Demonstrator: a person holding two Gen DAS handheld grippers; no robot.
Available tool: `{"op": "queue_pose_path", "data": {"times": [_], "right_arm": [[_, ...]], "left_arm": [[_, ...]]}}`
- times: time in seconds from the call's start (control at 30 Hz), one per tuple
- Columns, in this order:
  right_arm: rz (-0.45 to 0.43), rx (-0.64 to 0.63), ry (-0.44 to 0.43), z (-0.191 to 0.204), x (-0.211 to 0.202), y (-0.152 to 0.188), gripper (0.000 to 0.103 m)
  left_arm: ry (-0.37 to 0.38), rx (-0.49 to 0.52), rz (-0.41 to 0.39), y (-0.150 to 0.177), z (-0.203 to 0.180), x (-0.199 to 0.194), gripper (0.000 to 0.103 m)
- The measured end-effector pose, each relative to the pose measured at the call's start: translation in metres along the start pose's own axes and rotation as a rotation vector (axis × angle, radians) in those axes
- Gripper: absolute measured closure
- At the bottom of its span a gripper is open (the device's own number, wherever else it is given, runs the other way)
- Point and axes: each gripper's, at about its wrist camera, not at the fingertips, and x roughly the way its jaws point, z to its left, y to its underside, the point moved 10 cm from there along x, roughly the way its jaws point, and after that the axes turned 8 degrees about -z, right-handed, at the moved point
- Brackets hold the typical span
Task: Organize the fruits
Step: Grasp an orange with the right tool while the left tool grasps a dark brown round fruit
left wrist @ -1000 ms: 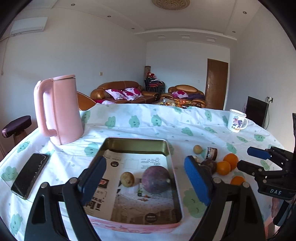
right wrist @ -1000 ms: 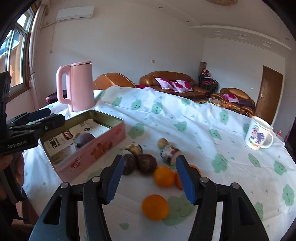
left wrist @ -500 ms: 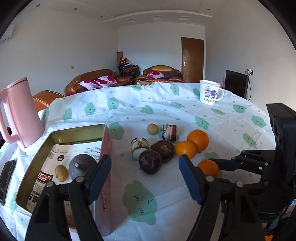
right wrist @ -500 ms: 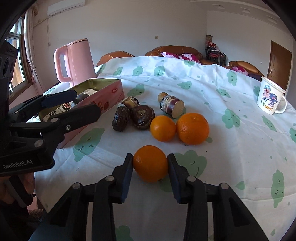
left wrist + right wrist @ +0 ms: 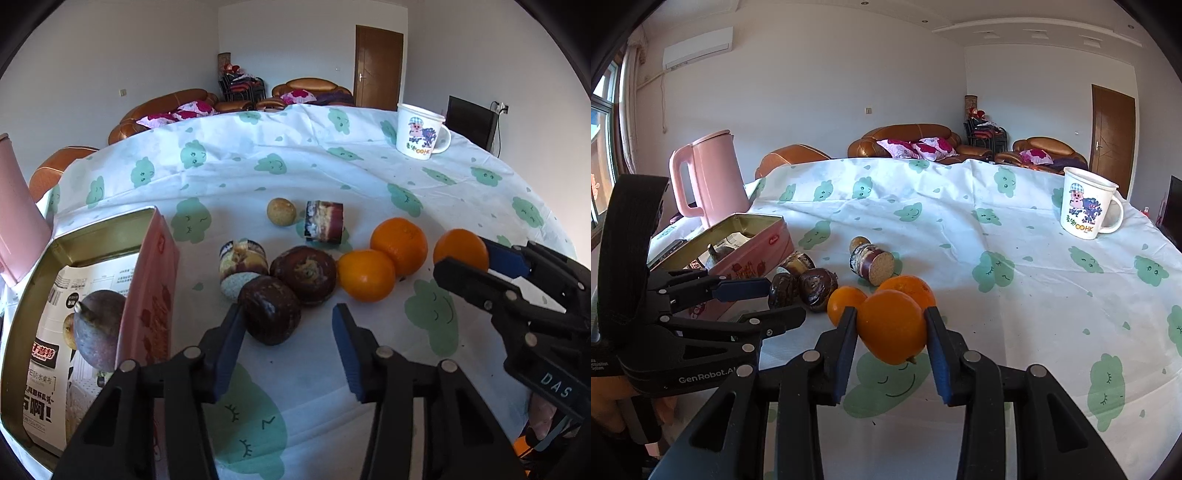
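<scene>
Orange point(image 5: 892, 326) is sitting clamped in our right gripper point(image 5: 891, 334); our left gripper point(image 5: 288, 325) is hovering, fingers spread, around a dark fruit point(image 5: 269, 314).

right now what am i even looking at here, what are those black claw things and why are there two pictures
The black claws are hand-held grippers, one in each of a person's hands; no robot arm is involved. Each carries a wide-angle camera looking along its two blue-padded fingers, so you get one picture per gripper.

In the right camera's picture, the right gripper is closed on an orange. In the left camera's picture, the left gripper is open, with a dark brown fruit at its left finger.

On the cloud-print tablecloth lie two more oranges, other dark fruits and cut pieces. The pink tin at the left holds a purple fruit on printed paper. A cartoon mug and pink kettle stand farther back.
</scene>
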Motion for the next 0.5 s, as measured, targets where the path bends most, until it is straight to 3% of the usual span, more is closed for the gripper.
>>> {"op": "queue_pose_path", "data": {"times": [0.07,0.13,0.2,0.5], "right_arm": [[-0.009,-0.010,0.000,0.001,-0.001,-0.001,0.065],[-0.004,-0.014,-0.006,0.002,0.000,-0.001,0.065],[-0.007,-0.009,-0.010,0.000,-0.001,0.000,0.065],[-0.055,-0.005,-0.010,-0.001,-0.008,-0.004,0.065]], "left_arm": [[0.006,-0.015,0.016,0.001,0.002,0.003,0.053],[0.008,-0.037,0.022,0.002,0.005,0.004,0.060],[0.008,-0.038,0.010,0.002,0.005,0.001,0.076],[0.063,-0.036,-0.085,-0.007,0.000,-0.016,0.078]]}}
